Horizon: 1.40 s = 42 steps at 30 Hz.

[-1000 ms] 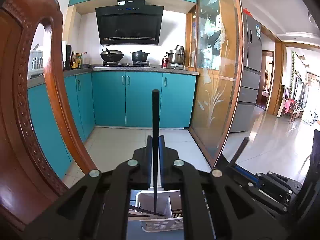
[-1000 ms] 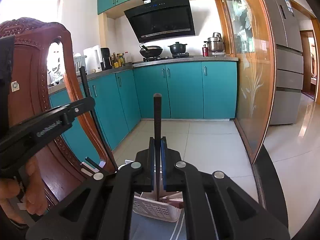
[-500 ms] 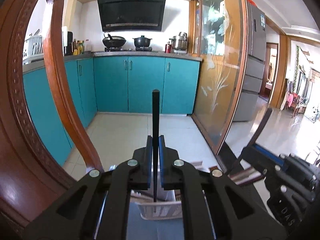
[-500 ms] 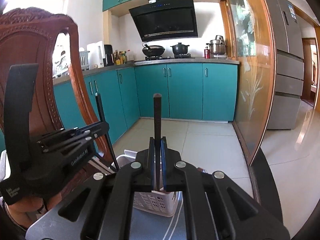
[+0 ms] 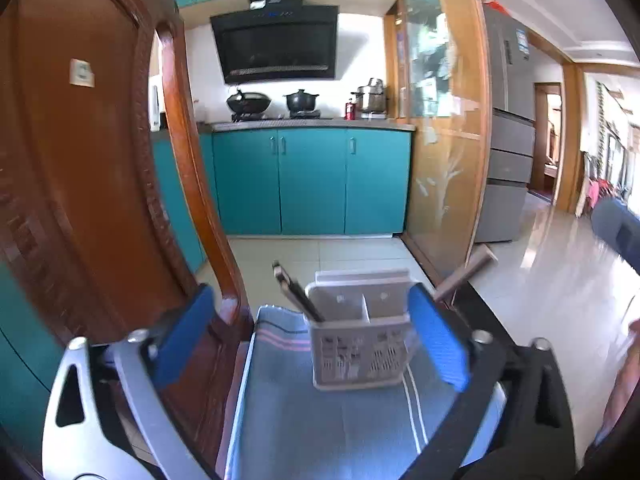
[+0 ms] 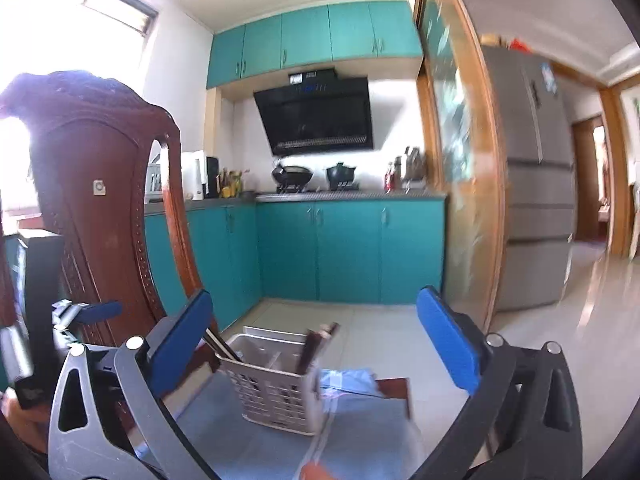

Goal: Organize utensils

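Both the left gripper (image 5: 310, 334) and right gripper (image 6: 316, 344) hang spread and empty, each facing the white utensil basket (image 5: 358, 344) standing just ahead on the blue cloth (image 5: 320, 420), its dark chopsticks (image 5: 298, 296) leaning leftward.

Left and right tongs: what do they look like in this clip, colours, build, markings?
Both match. The left tongs have two blue padded fingers on linkage arms with round silver bolts; one arm is silver-grey with a triangular cut-out, the other black. The right tongs show the same blue fingers, silver-grey and black arms. No cables or legible markings show.
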{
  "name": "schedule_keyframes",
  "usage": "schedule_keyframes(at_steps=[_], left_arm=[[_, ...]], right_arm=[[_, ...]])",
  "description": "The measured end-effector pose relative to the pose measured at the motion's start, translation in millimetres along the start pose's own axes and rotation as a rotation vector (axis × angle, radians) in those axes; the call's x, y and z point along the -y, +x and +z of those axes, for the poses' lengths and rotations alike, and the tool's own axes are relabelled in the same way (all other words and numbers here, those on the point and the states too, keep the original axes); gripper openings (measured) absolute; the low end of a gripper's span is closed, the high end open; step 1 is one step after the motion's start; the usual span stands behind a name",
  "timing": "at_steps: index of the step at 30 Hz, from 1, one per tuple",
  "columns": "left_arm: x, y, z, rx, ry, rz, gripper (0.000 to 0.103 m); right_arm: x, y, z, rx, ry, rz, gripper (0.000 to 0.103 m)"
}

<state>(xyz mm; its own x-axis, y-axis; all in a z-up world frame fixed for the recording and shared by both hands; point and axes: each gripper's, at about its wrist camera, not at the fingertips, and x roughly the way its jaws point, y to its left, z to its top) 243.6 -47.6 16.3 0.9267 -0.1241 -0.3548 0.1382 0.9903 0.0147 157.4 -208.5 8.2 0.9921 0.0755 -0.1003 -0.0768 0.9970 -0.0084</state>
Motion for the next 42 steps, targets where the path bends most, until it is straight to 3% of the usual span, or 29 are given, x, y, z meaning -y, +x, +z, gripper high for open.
schedule_keyframes(at_steps=[3, 7, 12, 16, 26, 42], left_arm=[[4, -24, -21, -0.014, 0.035, 0.028, 0.099], [8, -45, -44, -0.053, 0.06, 0.023, 0.099], [5, -70, -53, -0.049, 0.045, 0.004, 0.099], [1, -79, -48, -0.042, 0.014, -0.028, 0.099], [0, -96, -41, 0.009, 0.018, -0.012, 0.099], [6, -95, -46, -0.014, 0.029, -0.036, 0.099]], right_arm=[[5, -12, -13, -0.049, -0.036, -0.058, 0.1], [5, -22, -39, -0.185, -0.081, -0.133, 0.1], [-1, -34, -58, -0.189, -0.119, -0.163, 0.1], [-1, -37, -59, -0.191, -0.068, -0.131, 0.1], [-10, -37, -57, -0.189, -0.078, -0.089, 0.1], [-24, -40, -56, -0.17, -0.133, -0.066, 0.1]])
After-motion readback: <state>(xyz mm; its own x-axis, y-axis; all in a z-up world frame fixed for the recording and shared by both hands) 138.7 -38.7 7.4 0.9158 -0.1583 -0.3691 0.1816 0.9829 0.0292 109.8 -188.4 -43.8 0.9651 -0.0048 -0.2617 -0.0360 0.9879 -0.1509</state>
